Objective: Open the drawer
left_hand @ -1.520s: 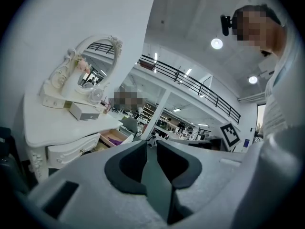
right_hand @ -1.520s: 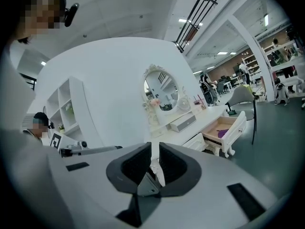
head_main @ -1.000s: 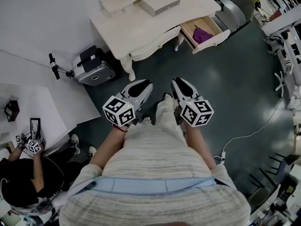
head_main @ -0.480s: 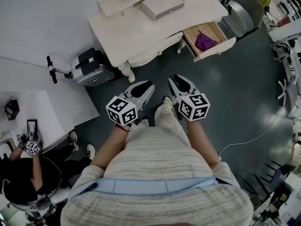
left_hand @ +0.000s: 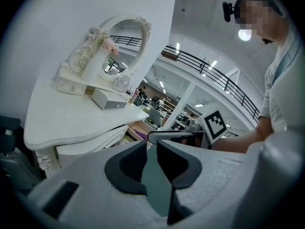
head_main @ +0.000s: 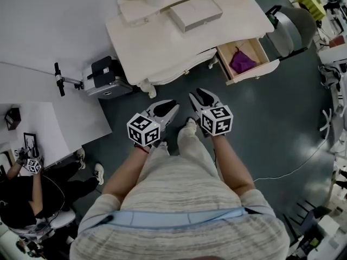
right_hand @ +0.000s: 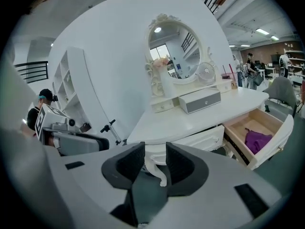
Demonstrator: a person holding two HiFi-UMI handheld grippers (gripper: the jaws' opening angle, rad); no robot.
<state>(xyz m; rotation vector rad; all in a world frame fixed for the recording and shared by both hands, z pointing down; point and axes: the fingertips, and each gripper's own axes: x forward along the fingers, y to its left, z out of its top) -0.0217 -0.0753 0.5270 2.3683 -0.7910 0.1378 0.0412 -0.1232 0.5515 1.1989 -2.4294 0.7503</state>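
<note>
The right claw (head_main: 199, 95) is opening: in the right gripper view its 2 dark pads stand apart with nothing between them, only the surface's curved white leg far behind the gap. The left claw (head_main: 172, 105) shows a narrow slit between its pads in the left gripper view, also empty. Both claws hang low in front of the person's waist, side by side, well apart from the furniture. Beyond them stands the white surface (head_main: 162, 37), a dressing table carrying a grey box (head_main: 195, 12) and, in the right gripper view, an oval mirror (right_hand: 174, 51). The drawer (head_main: 257, 71) sits at the surface's right end, already pulled far out, with a purple cloth (head_main: 242, 62) lying in its wooden tray and a grey chair (head_main: 287, 23) near its far side. By the look of it the opening is done. The drawer should be stiff, light with only the cloth in it, and free to slide straight along its runners. A painted front may be slick, so the best hold is likely a pinch over the top edge of the front panel. Whether it has a knob I cannot tell.
</note>
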